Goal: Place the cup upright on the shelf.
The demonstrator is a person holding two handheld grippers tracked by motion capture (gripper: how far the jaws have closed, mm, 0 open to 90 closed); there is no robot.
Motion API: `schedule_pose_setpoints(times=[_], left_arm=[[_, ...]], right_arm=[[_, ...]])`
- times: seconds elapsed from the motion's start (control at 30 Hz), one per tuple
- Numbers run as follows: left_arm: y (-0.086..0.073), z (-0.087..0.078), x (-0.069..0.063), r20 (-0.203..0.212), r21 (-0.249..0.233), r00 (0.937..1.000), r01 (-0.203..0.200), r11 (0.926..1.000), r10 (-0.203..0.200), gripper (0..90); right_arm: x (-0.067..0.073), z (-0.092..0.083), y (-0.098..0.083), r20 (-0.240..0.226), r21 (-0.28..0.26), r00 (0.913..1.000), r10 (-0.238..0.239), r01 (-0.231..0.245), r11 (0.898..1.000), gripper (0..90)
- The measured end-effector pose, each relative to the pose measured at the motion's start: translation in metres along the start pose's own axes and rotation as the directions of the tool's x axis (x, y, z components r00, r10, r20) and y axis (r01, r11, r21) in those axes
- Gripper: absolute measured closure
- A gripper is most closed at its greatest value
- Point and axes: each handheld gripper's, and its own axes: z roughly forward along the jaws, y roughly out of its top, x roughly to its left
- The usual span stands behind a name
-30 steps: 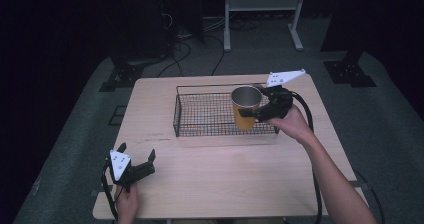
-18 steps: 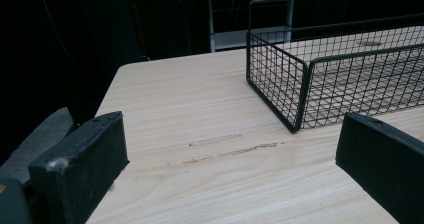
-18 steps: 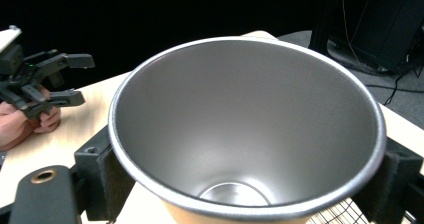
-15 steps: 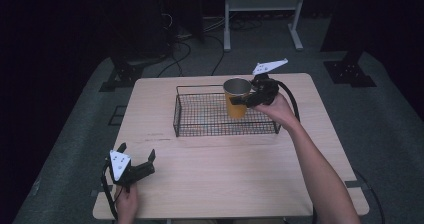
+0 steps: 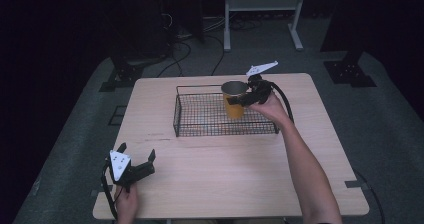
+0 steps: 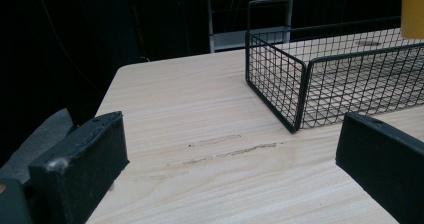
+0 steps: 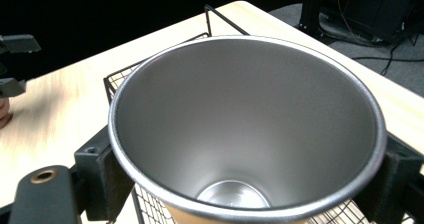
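The cup [image 5: 234, 100] is clamped by the right tool [image 5: 246, 98] above the basket [image 5: 200, 129]; its base is hidden. The left tool [image 5: 141, 164] is held spread over the worktop [image 5: 225, 174].

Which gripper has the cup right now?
The right gripper, shut on the yellow cup over the wire basket; the left gripper is open, holding nothing.

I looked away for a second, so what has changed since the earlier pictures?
The right gripper, still clamped on the yellow cup, carried it leftward over the wire basket, towards its middle. The left gripper stayed open and idle near the table's front left corner; the basket did not move.
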Motion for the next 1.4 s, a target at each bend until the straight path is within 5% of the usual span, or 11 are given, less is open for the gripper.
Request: schedule_pose_setpoints(times=[1.07,1.4], left_arm=[[0.000,0.000,0.000,-0.006,-0.001,1.0000,-0.005,1.0000,0.005,0.0],[0.000,0.000,0.000,-0.006,-0.002,1.0000,-0.007,1.0000,0.007,0.0]], right_arm=[[-0.018,0.034,-0.022,0.023,0.115,0.9997,-0.003,0.000,0.993,12.8],[-0.014,0.041,-0.023,0.032,0.135,0.9979,-0.056,0.051,0.990,12.7]])
